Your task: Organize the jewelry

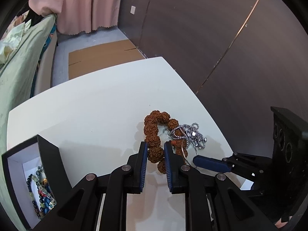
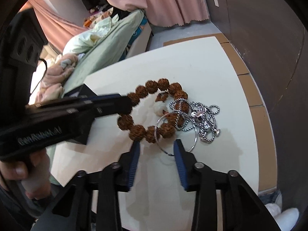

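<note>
A bracelet of big brown knobbly beads (image 1: pixel 152 130) (image 2: pixel 163 84) lies on the white table (image 1: pixel 86 105) (image 2: pixel 202 61). A silver chain (image 1: pixel 192 134) (image 2: pixel 207 115) and a thin silver ring (image 2: pixel 194 134) lie tangled over its right side. My left gripper (image 1: pixel 156 144) is shut on the bead bracelet, its pads on one bead; it also shows in the right wrist view (image 2: pixel 129 104). My right gripper (image 2: pixel 156 144) is open, just short of the ring and beads; one of its fingers (image 1: pixel 209 163) shows in the left wrist view.
A black jewelry box (image 1: pixel 40 154) with a white lining holds several coloured bead bracelets (image 1: pixel 42 192) at the table's left front. A bed with green bedding (image 2: pixel 107 44) stands to the left. Cardboard (image 1: pixel 104 55) lies on the floor beyond the table. A dark wall (image 1: pixel 211 28) is to the right.
</note>
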Demonstrator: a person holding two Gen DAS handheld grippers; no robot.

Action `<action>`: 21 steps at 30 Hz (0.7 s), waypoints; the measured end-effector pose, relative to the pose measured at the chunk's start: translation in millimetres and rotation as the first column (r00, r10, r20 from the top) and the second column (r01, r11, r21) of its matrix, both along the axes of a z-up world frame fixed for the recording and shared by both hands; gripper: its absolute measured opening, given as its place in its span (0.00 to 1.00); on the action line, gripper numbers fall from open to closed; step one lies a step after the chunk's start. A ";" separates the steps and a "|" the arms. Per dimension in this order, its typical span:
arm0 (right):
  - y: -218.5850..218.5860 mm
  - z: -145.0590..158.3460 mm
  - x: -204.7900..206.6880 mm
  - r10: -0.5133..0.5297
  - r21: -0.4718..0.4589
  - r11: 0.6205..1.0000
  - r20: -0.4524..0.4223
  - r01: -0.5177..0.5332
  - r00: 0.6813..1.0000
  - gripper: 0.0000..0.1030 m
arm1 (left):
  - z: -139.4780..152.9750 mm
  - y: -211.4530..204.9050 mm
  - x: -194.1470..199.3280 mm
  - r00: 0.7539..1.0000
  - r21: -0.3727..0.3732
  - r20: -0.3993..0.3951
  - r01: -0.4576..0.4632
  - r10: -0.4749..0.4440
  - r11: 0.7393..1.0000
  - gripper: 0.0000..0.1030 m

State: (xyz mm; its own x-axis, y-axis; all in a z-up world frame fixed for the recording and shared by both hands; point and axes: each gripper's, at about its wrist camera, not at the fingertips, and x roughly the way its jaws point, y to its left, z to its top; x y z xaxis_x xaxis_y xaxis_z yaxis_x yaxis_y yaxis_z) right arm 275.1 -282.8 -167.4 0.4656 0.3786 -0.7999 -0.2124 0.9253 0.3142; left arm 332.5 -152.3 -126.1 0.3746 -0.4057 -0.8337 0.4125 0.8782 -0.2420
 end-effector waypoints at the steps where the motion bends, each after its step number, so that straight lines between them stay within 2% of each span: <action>1: 0.1 -0.3 -1.7 0.003 -0.001 1.000 0.000 -0.003 1.000 0.34 | 0.5 0.5 1.0 1.000 0.002 0.001 -0.002 0.002 1.000 0.17; 7: 2.5 -1.4 -6.2 0.041 -0.022 0.999 0.002 -0.041 0.999 0.34 | 1.7 -0.4 0.5 1.000 -0.002 0.002 0.000 0.000 1.000 0.17; 9: 2.8 -2.4 -4.7 0.040 -0.026 0.999 0.004 -0.040 0.999 0.27 | 2.6 0.9 -0.3 1.000 -0.005 0.001 0.001 -0.001 1.000 0.17; 10: 4.0 -3.8 -3.1 0.044 -0.037 0.998 0.001 -0.044 0.999 0.11 | 3.6 1.8 -0.6 1.000 -0.006 0.001 0.000 0.000 1.000 0.17; 11: 5.6 -4.7 -2.2 0.047 -0.045 0.998 -0.006 -0.047 0.999 0.07 | 4.6 2.4 -0.7 1.000 -0.007 0.002 0.000 0.000 1.000 0.17; 13: 6.5 -4.6 -3.6 0.048 -0.050 0.998 -0.009 -0.048 0.999 0.05 | 7.4 5.0 -1.3 1.000 -0.005 0.010 -0.002 0.002 1.000 0.17; 21: -11.2 14.1 -17.4 -0.013 0.069 0.998 0.033 0.010 0.999 0.05 | 28.7 15.6 -8.2 0.999 -0.033 0.048 -0.010 0.012 0.999 0.17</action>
